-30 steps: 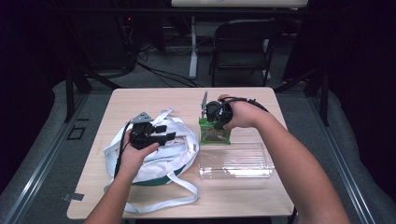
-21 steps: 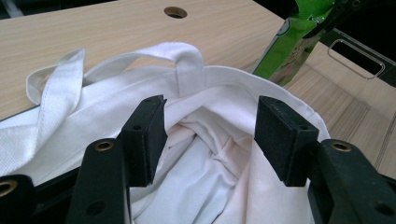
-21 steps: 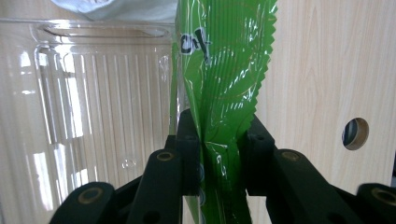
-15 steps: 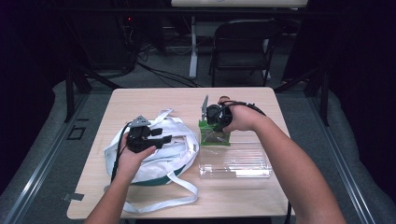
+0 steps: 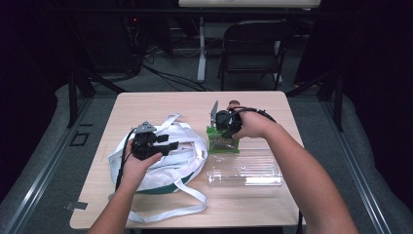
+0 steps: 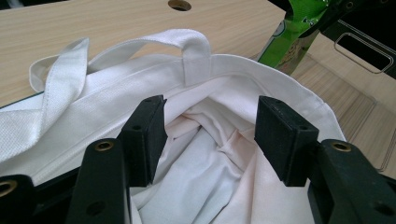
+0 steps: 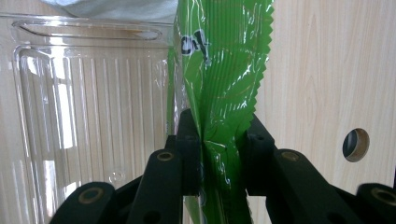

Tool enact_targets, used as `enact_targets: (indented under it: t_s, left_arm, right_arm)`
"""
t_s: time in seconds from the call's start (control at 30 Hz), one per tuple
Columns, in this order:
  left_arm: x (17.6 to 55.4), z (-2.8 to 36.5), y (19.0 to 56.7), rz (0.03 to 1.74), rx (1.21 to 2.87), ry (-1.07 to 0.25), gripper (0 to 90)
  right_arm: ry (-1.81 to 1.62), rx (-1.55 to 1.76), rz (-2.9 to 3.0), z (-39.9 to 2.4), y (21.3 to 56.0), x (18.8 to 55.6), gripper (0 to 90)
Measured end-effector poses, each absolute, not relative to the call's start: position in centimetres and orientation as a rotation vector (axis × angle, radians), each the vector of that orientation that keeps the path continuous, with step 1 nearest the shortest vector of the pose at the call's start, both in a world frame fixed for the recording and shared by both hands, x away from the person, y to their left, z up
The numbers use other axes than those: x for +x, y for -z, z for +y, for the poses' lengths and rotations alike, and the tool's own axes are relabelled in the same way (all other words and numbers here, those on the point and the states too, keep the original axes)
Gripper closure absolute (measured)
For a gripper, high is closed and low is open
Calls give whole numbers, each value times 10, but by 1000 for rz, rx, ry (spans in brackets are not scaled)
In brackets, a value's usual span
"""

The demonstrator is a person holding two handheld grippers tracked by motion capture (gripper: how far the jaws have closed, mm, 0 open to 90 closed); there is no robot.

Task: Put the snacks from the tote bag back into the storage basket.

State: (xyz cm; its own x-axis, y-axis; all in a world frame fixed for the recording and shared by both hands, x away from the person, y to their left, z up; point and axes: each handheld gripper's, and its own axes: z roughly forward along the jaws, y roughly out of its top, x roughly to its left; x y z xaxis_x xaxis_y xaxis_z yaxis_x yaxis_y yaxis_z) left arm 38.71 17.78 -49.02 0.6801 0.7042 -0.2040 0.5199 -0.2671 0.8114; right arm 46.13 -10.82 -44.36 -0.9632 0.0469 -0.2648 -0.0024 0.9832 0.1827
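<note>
Probably mid-transfer: green snack packet (image 5: 222, 141) pinched by its crimped top edge in the right tool (image 5: 225, 122), hanging upright just above the counter (image 5: 160, 105), between the white tote bag (image 5: 170, 163) and the clear plastic tray (image 5: 246, 168). Left tool (image 6: 210, 135) spread, jaws apart over the bag's mouth, nothing clamped between them; whether one jaw presses the rim from inside cannot be told. Best done by keeping the pinch firm on the seal, since slick foil (image 7: 219, 70) slips easily. Worth lifting high enough to clear the bag's hem (image 6: 243, 63) and the loose handle strap (image 6: 187, 42) before swinging across. Better to hold the opening wide and steady, lower the packet well inside, then release only once resting on fabric.
</note>
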Motion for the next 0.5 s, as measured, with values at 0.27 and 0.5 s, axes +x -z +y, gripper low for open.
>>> enact_targets:
  t_s: [0.27, 0.5]
  left_arm:
    - [387, 177, 491, 954, 1939, -240, 430]
    - [388, 177, 491, 954, 1938, -238, 430]
  right_arm:
    - [-254, 55, 2857, -110, 448, 464, 678]
    - [-268, 91, 2846, -111, 448, 466, 582]
